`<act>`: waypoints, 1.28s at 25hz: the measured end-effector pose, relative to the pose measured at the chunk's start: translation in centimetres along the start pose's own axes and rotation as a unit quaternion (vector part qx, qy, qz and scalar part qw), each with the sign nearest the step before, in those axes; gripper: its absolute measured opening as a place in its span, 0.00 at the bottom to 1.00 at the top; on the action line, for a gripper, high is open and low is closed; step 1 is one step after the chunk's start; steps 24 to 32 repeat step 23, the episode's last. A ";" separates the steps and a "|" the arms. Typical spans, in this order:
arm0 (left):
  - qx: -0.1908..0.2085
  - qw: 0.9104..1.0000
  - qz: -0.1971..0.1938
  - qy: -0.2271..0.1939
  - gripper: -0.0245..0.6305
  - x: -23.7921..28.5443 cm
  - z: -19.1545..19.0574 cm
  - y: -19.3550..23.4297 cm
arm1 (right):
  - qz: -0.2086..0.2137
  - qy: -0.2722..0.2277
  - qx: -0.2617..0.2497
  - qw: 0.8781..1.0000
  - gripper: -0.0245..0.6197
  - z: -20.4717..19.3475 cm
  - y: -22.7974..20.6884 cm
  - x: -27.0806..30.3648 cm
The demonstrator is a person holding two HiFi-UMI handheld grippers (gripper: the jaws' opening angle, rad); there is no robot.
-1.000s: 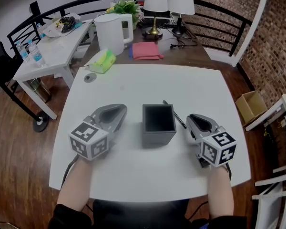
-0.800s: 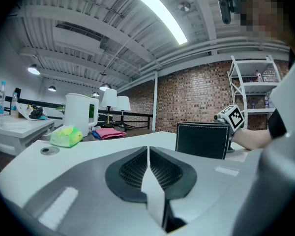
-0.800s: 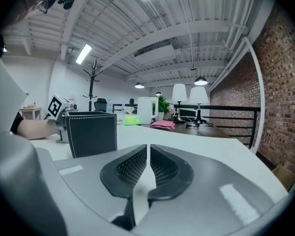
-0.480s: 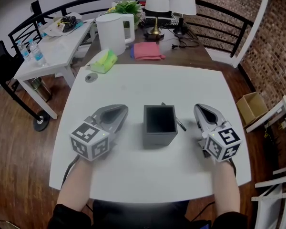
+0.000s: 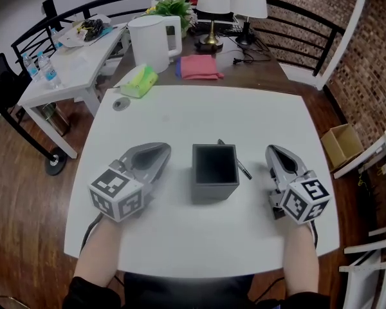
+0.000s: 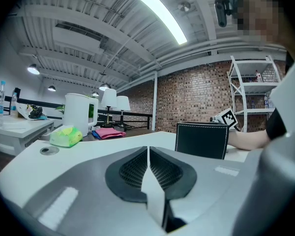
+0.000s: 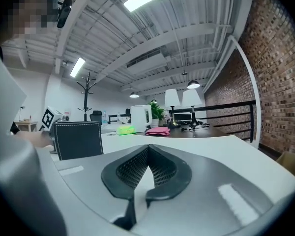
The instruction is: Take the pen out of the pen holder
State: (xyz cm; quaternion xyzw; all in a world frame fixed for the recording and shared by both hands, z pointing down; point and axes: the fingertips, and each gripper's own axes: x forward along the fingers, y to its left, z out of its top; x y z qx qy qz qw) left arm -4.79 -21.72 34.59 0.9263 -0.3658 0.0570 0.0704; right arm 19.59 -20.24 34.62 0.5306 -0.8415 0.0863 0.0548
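A dark square pen holder [image 5: 214, 171] stands in the middle of the white table [image 5: 180, 114]; its inside looks dark and I see no pen in it. A black pen [image 5: 237, 160] lies flat on the table just right of the holder. My left gripper [image 5: 156, 150] rests on the table left of the holder, jaws shut and empty. My right gripper [image 5: 275, 152] rests right of the pen, jaws shut with nothing between them. The holder [image 6: 201, 140] shows to the right in the left gripper view, and the holder [image 7: 79, 138] shows at left in the right gripper view.
Beyond the table's far edge are a white kettle [image 5: 154, 42], a pink cloth [image 5: 199, 67], a green packet [image 5: 138, 82] and two lamps [image 5: 213, 11]. A round cable port [image 5: 120, 104] sits in the table's far left. A cardboard box [image 5: 340, 144] stands on the floor at right.
My right gripper has drawn away from the pen to the right and back a little, leaving the pen lying beside the holder. The left gripper has stayed put.
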 end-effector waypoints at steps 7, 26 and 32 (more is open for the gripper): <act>0.000 1.000 0.000 0.000 0.06 0.0 0.0 -0.1 | 0.001 0.002 0.001 1.000 0.06 0.0 0.0 -0.1; 0.000 1.000 -0.003 0.002 0.06 0.0 0.0 0.0 | 0.003 0.004 0.003 1.000 0.06 -0.2 0.1 -0.1; 0.000 1.000 -0.003 0.002 0.06 0.0 0.0 0.0 | 0.003 0.004 0.003 1.000 0.06 -0.2 0.1 -0.1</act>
